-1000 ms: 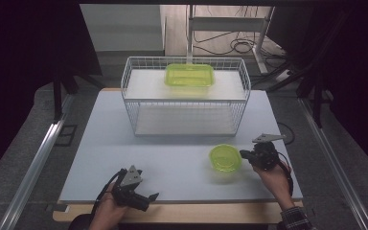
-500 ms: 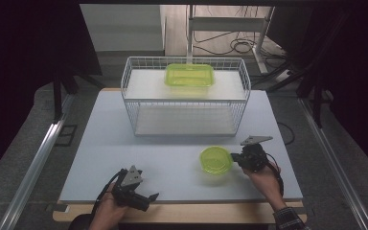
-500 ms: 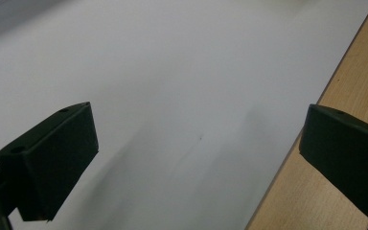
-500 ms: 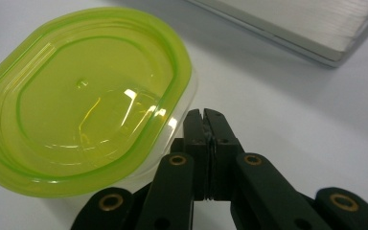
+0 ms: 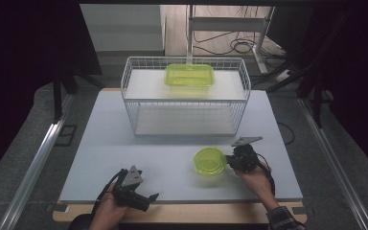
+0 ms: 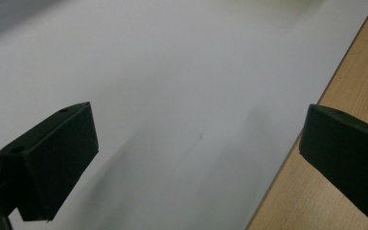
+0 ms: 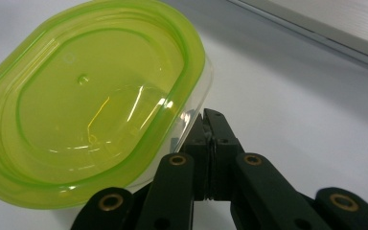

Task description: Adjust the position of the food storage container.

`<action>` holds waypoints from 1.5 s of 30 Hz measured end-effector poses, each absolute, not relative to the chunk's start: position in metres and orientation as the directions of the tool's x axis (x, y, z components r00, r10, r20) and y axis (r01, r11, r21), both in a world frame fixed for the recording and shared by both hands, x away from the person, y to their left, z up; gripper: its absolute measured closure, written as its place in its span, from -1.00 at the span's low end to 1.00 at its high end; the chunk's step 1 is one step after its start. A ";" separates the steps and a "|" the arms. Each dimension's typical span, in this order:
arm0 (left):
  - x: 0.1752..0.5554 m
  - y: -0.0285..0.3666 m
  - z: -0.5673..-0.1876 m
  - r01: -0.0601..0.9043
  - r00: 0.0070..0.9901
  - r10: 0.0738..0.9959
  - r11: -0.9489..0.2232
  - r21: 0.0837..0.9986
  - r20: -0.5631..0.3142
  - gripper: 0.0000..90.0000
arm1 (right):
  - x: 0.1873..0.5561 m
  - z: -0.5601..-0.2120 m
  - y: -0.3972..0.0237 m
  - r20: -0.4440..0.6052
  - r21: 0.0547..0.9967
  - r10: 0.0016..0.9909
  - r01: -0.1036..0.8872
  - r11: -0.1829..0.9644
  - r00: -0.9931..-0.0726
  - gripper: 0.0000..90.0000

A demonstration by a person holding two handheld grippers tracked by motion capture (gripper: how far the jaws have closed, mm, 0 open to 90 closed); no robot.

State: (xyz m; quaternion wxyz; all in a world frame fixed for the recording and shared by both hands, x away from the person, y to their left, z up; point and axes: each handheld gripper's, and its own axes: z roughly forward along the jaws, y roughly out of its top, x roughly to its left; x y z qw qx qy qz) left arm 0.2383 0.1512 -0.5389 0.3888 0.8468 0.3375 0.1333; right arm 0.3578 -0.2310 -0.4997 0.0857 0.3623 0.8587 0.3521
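The jaws of the right gripper (image 7: 211,125) are seen pressed together, pinched on the rim of the small oval container of clear plastic with a yellow-green lid (image 7: 88,103); whether the rim itself is caught between the pads is hard to make out, since the lid overhangs them. In the high view that right gripper (image 5: 229,160) is held at the container's right edge, and the container (image 5: 210,160) sits on the white table mat (image 5: 172,148), right of centre and near the front. Open mat is left all around it, wider to the left.

The left gripper (image 6: 196,143) is seen with jaws spread wide, nothing between them but bare mat and a strip of wooden table edge (image 6: 345,86). In the high view the left gripper (image 5: 151,196) is held at the near edge, well apart from the container.

Farther back, a white wire basket (image 5: 186,98) stands across the mat, a larger rectangular yellow-green container (image 5: 189,75) resting inside it at the far side.
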 end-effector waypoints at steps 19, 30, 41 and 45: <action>0.238 0.151 -0.539 0.468 0.739 0.673 -0.476 0.744 -0.034 -1.00 | 0.358 -0.512 -0.193 0.185 0.669 0.610 0.554 0.495 -0.770 0.95; 0.238 0.151 -0.539 0.466 0.740 0.672 -0.478 0.745 -0.031 -1.00 | 0.358 -0.503 -0.208 0.094 0.685 0.665 0.533 0.497 -0.741 0.70; 0.237 0.151 -0.539 0.464 0.741 0.671 -0.481 0.744 -0.028 -1.00 | 0.344 -0.491 -0.226 0.049 0.720 0.687 0.502 0.479 -0.725 0.17; 0.237 0.151 -0.538 0.464 0.739 0.673 -0.477 0.746 -0.029 -1.00 | 0.338 -0.487 -0.235 0.042 0.733 0.692 0.493 0.469 -0.721 -0.01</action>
